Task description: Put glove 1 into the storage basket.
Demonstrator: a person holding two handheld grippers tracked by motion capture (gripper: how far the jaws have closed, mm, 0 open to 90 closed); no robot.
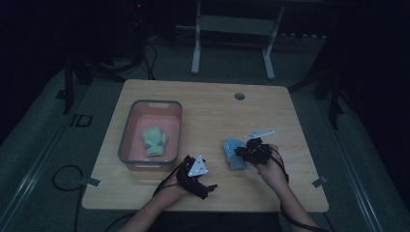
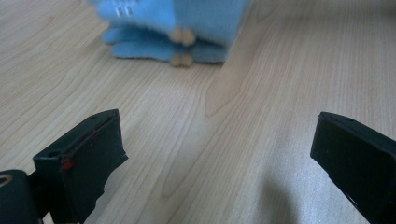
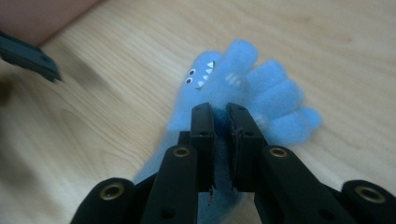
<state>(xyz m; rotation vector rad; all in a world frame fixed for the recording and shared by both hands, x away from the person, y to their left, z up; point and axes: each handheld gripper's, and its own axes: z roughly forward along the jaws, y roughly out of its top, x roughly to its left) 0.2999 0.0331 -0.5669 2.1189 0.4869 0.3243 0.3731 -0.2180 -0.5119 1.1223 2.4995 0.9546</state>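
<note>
A fluffy blue glove [image 1: 232, 146] with a small monster face lies on the wooden table [image 1: 208, 111], right of centre. My right gripper [image 1: 240, 152] is shut on it. In the right gripper view the two jaws pinch the glove's [image 3: 261, 84] fabric near its cuff, and the right gripper [image 3: 219, 119] points along it. My left gripper [image 1: 207, 186] rests near the table's front edge, open, with its jaws wide apart and nothing between them. The left gripper [image 2: 217, 154] faces the blue glove [image 2: 187, 23], a short way off over bare wood.
A pink bin [image 1: 126, 130] with a grey rim stands at the table's left and holds a green glove [image 1: 154, 141]. A pale flat strip [image 1: 259, 133] lies just behind my right hand. A round cable hole [image 1: 239, 96] sits near the far edge.
</note>
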